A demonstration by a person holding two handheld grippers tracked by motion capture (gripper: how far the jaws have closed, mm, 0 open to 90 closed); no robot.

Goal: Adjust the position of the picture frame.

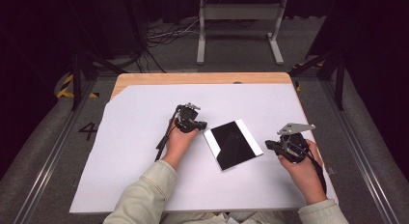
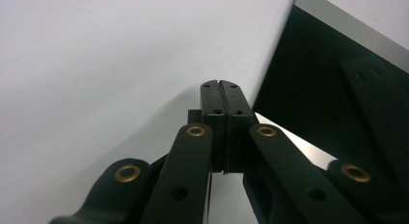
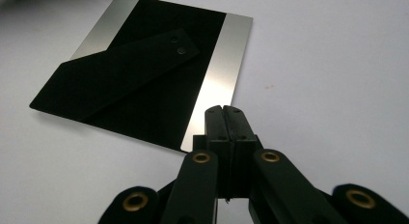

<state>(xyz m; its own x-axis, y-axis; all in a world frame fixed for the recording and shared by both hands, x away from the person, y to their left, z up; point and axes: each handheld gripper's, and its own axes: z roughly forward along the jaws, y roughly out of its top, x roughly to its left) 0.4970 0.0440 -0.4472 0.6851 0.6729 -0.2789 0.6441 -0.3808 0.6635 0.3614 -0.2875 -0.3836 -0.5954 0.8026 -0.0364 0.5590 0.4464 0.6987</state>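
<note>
High view: showed a flat black plate with silver side strips (image 1: 233, 144) lying on the white table sheet (image 1: 144, 180), between the two hands, a little tilted. Left gripper (image 1: 198, 125) held just beside the plate's left edge, jaws pressed together, nothing between them. Right gripper (image 1: 269, 146) held near the plate's right corner, apart from it, also fully closed and empty, grey three-cornered plate (image 1: 295, 128) on top.

Left gripper view: found closed left gripper (image 2: 223, 84) low over the white sheet (image 2: 96, 64), the black plate (image 2: 313, 79) right beside the tips; could not tell if touching.

Right gripper view: saw closed right gripper (image 3: 224, 109) pointing toward the silver strip of the black plate (image 3: 144, 84), close to its edge, with a black flap (image 3: 120, 69) lying across the plate
</note>
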